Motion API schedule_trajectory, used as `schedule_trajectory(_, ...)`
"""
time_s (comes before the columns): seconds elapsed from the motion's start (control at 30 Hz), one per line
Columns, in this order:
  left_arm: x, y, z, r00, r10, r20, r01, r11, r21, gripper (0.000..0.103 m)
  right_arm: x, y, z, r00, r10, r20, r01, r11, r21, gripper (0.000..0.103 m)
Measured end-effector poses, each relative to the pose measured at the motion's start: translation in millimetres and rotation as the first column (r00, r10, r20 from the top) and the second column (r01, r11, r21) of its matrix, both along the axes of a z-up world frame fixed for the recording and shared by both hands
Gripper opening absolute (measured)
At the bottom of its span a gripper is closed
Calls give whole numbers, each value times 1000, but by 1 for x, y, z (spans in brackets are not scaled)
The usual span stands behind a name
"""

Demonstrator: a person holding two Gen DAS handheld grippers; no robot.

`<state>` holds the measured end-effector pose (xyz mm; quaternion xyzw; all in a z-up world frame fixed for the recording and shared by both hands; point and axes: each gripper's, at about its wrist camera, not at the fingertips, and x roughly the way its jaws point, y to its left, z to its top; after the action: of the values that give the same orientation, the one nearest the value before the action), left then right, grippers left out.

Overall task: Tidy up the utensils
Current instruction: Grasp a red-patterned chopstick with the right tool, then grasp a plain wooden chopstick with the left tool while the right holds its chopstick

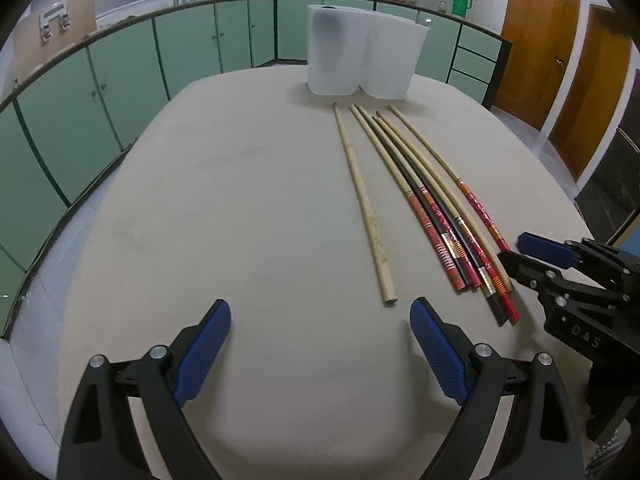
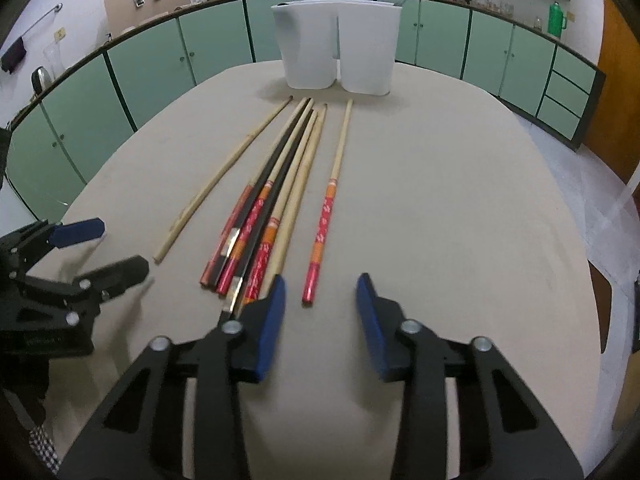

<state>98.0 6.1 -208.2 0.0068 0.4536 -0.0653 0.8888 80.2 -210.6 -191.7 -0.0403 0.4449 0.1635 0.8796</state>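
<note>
You are holding the right gripper low over the table with its blue pads apart, and nothing is lying between them. The lone red-handled chopstick is ending just ahead of the gap, closer to the left pad, and is not being touched. That left pad is sitting beside the near ends of the bundle of chopsticks, which is lying in a loose fan pointing toward the far edge.

You are keeping the left gripper with its jaws spread wide and empty, hovering near the blunt end of the plain bamboo chopstick, which is lying apart from the bundle on the left side.

At the far end of the table, the white two-compartment holder is standing upright, just beyond the chopstick tips. From these views its interior is not visible, so you cannot tell whether it holds anything.

Judged from this layout, the task is standing at an early stage: every visible chopstick is lying on the table, and each one is waiting to be gripped, lifted and stood in the holder.
</note>
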Motion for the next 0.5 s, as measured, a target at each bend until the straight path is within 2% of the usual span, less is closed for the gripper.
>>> schedule_trajectory(0.03,1,-1,-1,1000,0,-1,0,1000,-4,89,0,-2,0,1000,3,-4,-3,1000,11,10)
schedule_trajectory(0.07,2,-2,-2,1000,2,-2,-2,1000,-7,89,0,-4,0,1000,0,-6,0,1000,19,7)
schedule_trajectory(0.27,8,-8,-4,1000,5,11,-5,1000,-2,87,1,-21,1,999,-48,-4,48,999,12,5)
schedule_trajectory(0.43,10,-11,-5,999,22,29,-23,999,29,72,0,-28,0,998,-58,3,58,998,-9,5)
schedule_trajectory(0.5,10,-12,-4,999,19,38,-21,999,31,56,1,-28,0,998,-60,2,60,998,-8,5)
